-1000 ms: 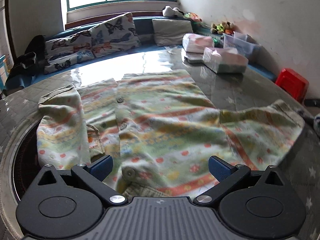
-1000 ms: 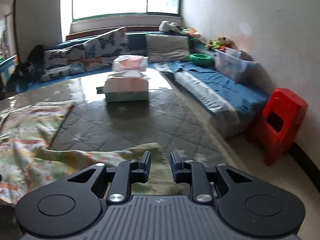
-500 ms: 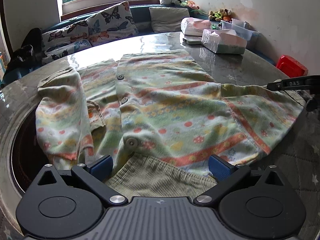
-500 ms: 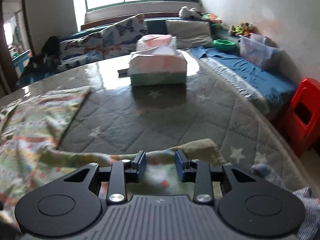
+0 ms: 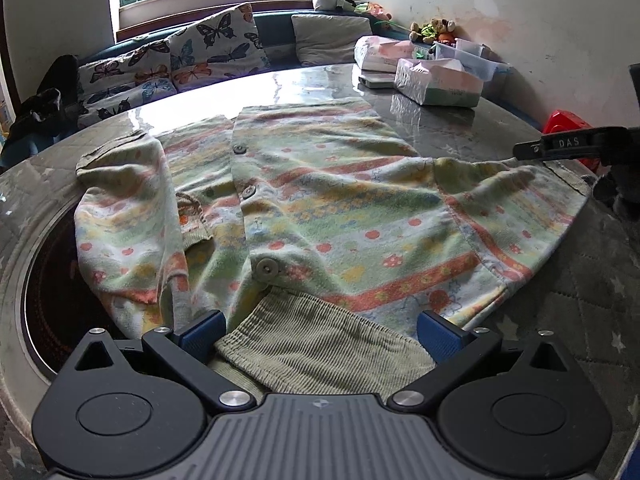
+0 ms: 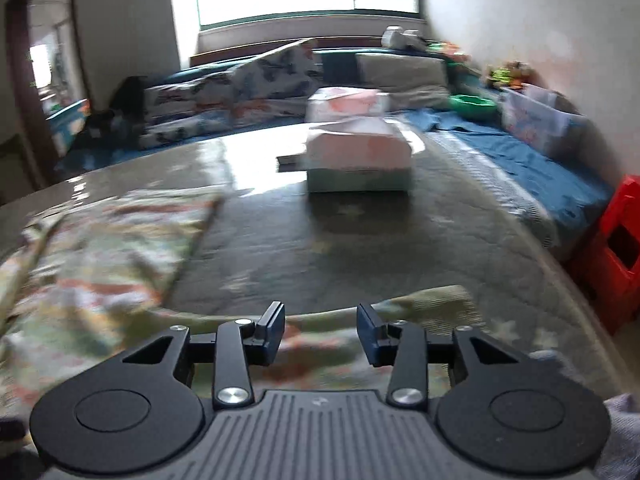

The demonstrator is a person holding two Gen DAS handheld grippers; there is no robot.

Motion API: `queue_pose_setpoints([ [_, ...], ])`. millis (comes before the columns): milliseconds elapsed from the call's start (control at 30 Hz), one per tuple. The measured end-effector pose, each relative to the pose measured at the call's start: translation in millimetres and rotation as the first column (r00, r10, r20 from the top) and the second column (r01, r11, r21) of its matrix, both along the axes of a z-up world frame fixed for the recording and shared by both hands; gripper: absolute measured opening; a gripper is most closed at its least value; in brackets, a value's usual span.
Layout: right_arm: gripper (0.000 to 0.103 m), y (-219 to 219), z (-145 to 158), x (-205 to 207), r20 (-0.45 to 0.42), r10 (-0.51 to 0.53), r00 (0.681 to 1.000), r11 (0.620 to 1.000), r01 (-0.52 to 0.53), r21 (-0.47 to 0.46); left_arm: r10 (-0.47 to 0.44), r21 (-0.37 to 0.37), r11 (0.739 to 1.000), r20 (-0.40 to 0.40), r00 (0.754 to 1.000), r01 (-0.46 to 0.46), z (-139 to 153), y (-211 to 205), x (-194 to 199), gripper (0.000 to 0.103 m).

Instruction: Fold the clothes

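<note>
- Two tools show, one per wrist view, each low in its own picture.
- Left tool (image 5: 318, 330) has its blue-padded fingers spread wide; between them lies the ribbed green collar (image 5: 320, 354) of the garment, with no pinch on it.
- Right tool (image 6: 321, 330) has its fingers parted with a clear gap, over the patterned cloth of a sleeve (image 6: 320, 340); the pads do not press on the fabric. This view is blurred.
- Beyond the left tool, the cardigan (image 5: 340, 208) lies spread on the desk (image 5: 460, 136), front up, striped in green, yellow and orange with red dots.
- Its button placket runs away from the camera, with a large button (image 5: 267, 268) nearest the collar and smaller ones farther up.
- One sleeve is folded in over the body on the left side of the picture (image 5: 128, 216); the other stretches out to the right (image 5: 520, 200).
- At that far sleeve end the right tool comes in from the right edge of the left wrist view as a dark bar (image 5: 572, 146), just above the cuff.
- Farther along the desk stand two tissue boxes (image 6: 358, 160), well apart from the cardigan.
- Behind the desk runs a bench with butterfly-print cushions (image 5: 208, 52) under a window.
- A red stool (image 6: 616, 252) stands on the floor to the right.
</note>
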State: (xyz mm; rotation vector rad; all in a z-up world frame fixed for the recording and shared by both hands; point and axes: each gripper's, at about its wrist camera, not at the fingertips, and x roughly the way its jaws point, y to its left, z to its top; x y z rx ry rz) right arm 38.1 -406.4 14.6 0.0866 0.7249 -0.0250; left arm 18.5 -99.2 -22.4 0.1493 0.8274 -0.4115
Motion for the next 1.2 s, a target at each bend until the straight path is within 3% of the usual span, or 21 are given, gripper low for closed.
queue_pose_setpoints([
  [67, 0.052, 13, -1, 0, -0.004, 0.045, 0.999, 0.999, -0.045, 0.008, 0.005, -0.009, 1.0, 0.008, 1.0, -0.005, 4, 1, 0, 0.103],
  [200, 0.052, 26, -12, 7, -0.045, 0.065, 0.997, 0.998, -0.066, -0.009, 0.032, -0.032, 0.999, 0.022, 0.999, -0.031, 12, 9, 2, 0.103],
  [633, 0.055, 57, 9, -12, 0.004, 0.18, 0.984, 0.984, -0.18, 0.009, 0.217, -0.018, 0.976, 0.085, 0.973, -0.216, 23, 40, 45, 0.102],
  [767, 0.056, 76, 14, -18, 0.017, 0.239, 0.971, 0.971, -0.239, 0.017, 0.206, 0.016, 0.978, 0.1, 0.973, -0.208, 20, 37, 57, 0.099],
  [967, 0.056, 99, 22, -26, 0.033, 0.32, 0.947, 0.947, -0.32, 0.013, 0.216, 0.051, 0.974, 0.101, 0.971, -0.222, 14, 47, 66, 0.08],
  [1067, 0.057, 110, 25, -26, 0.031, 0.363, 0.931, 0.932, -0.363, 0.008, 0.223, 0.056, 0.972, 0.093, 0.97, -0.229, 10, 57, 66, 0.063],
  [1133, 0.057, 120, 26, -26, 0.029, 0.395, 0.918, 0.919, -0.395, 0.004, 0.228, 0.06, 0.97, 0.087, 0.97, -0.234, 8, 63, 67, 0.041],
  [1200, 0.057, 132, 27, -25, 0.028, 0.428, 0.903, 0.904, -0.428, -0.005, 0.233, 0.063, 0.969, 0.082, 0.969, -0.238, 6, 70, 67, 0.026],
])
